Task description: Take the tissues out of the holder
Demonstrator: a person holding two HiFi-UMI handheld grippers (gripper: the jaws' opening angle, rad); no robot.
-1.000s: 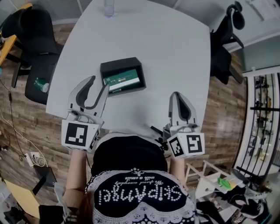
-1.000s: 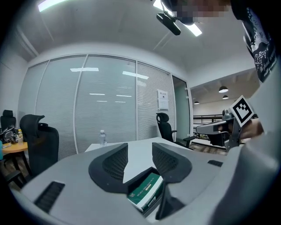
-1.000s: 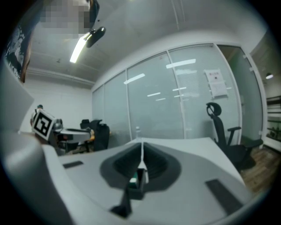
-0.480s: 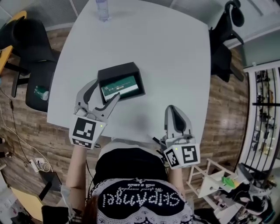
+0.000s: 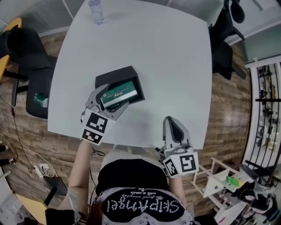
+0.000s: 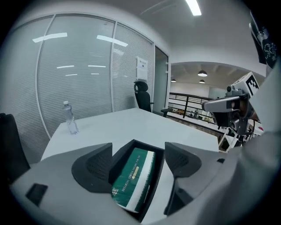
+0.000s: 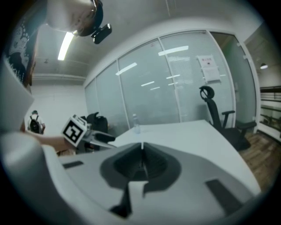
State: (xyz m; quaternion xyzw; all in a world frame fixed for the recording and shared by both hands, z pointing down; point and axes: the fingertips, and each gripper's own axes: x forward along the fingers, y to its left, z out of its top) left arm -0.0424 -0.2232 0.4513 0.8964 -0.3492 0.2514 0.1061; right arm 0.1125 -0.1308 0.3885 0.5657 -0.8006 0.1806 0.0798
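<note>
A black holder (image 5: pixel 115 74) sits on the pale table (image 5: pixel 171 57), toward its near left part, open at the top. Inside lies the green pack of tissues (image 5: pixel 119 93) with a white strip along one side, tilted so that its near end stands a little above the holder's rim. The left gripper (image 5: pixel 109 101) is angled down over the near end of the holder. Its jaws have just been opening and now stand wide, one on each side of the holder, with the holder and the pack between them. In the left gripper view there is a clear gap between the right jaw and the holder's wall, and neither pad presses on the pack. The right gripper (image 5: pixel 170 124) hovers at the table's near edge, to the right of the holder and well apart from it. Its jaws are closed together with nothing between them. A clear plastic bottle (image 5: pixel 95 11) stands at the far left corner of the table. A black office chair (image 5: pixel 221 41) stands beside the table's right side.
</note>
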